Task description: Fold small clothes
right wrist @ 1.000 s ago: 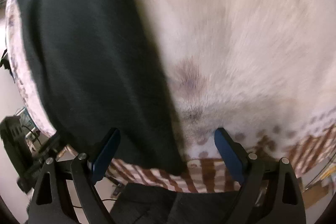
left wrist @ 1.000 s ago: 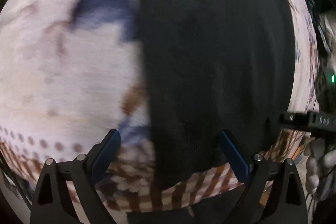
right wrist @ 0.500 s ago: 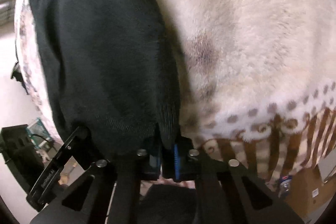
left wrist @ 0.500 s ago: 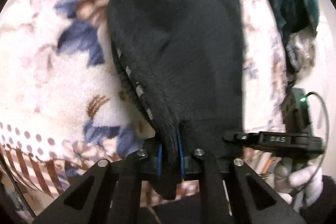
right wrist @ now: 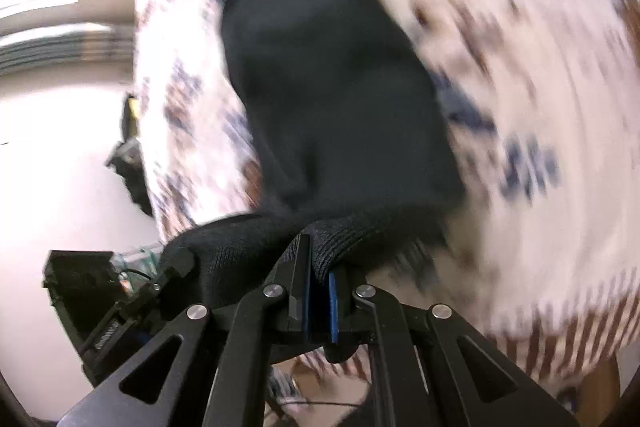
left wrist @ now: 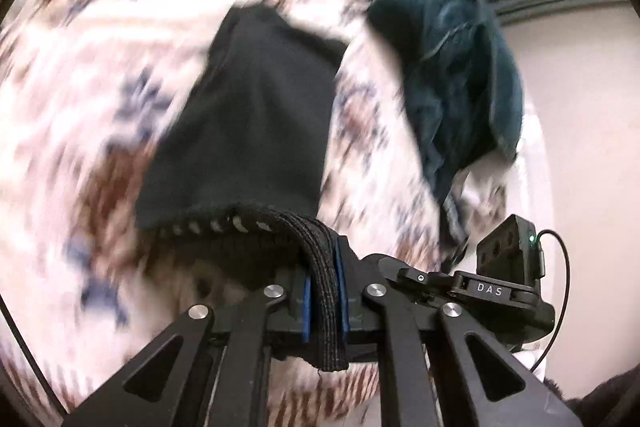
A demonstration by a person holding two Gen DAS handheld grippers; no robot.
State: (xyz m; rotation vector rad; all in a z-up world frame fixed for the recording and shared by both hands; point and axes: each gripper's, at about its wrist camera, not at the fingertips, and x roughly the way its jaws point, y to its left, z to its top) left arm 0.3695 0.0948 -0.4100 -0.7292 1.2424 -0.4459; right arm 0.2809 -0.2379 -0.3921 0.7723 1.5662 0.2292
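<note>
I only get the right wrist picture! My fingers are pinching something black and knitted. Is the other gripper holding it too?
Observer: Yes. The left gripper is shut on the ribbed hem of the same black garment.
Operator: Is there anything else on the flowery blanket that I can't see?
Observer: A crumpled dark teal garment lies on the blanket, to the right of the black one.
Operator: Does the hem look the same over there?
Observer: Not quite. From the left wrist, pale stitches show along the hem's inside edge.
</note>
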